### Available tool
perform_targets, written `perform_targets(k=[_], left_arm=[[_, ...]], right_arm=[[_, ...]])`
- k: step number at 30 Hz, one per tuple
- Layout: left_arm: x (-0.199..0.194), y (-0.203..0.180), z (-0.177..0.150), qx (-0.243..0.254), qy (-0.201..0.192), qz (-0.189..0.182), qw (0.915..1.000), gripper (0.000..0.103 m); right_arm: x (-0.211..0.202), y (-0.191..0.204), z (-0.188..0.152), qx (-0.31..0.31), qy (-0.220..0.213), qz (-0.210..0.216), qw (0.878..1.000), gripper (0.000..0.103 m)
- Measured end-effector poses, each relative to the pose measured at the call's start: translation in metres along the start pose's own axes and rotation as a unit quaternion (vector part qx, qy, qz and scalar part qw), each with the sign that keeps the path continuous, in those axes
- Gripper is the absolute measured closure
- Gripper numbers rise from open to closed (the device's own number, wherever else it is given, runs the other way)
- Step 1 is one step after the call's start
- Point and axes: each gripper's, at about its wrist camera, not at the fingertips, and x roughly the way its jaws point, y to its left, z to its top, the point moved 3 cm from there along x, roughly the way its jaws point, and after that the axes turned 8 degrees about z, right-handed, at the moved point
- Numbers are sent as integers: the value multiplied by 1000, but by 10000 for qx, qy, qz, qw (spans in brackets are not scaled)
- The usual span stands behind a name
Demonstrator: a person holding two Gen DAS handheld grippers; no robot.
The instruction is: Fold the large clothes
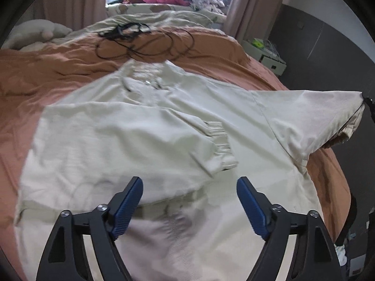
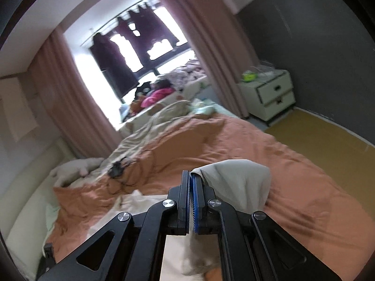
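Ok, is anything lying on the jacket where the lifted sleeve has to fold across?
Only the jacket's own other sleeve, already folded across it. The black cable lies beyond, on the orange bedspread.

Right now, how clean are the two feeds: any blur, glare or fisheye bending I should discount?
Left wrist view: jacket motion-smeared, open left gripper sharp, bed edges bowed. Right wrist view: window blown out to white, room softly blurred, right gripper crisp, shut on the sleeve.
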Motion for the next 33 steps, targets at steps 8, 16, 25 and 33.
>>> perform_targets(k=[8, 16, 25, 33], left_arm=[[-41, 66, -5, -418, -211, 97, 9989, 14], [-55, 126, -28, -732, -193, 280, 9967, 14], [-53, 193, -57, -1335, -52, 422, 9901, 14], [-55, 213, -69, -1448, -4, 437, 9885, 14]], right_arm=[[37, 86, -27, -356, 353, 462, 9977, 100], [80, 150, -78, -718, 971, 910, 9885, 100], [144, 197, -169, -935, 1939, 1022, 9712, 100], [183, 205, -245, -169, 2735, 1230, 9538, 29]])
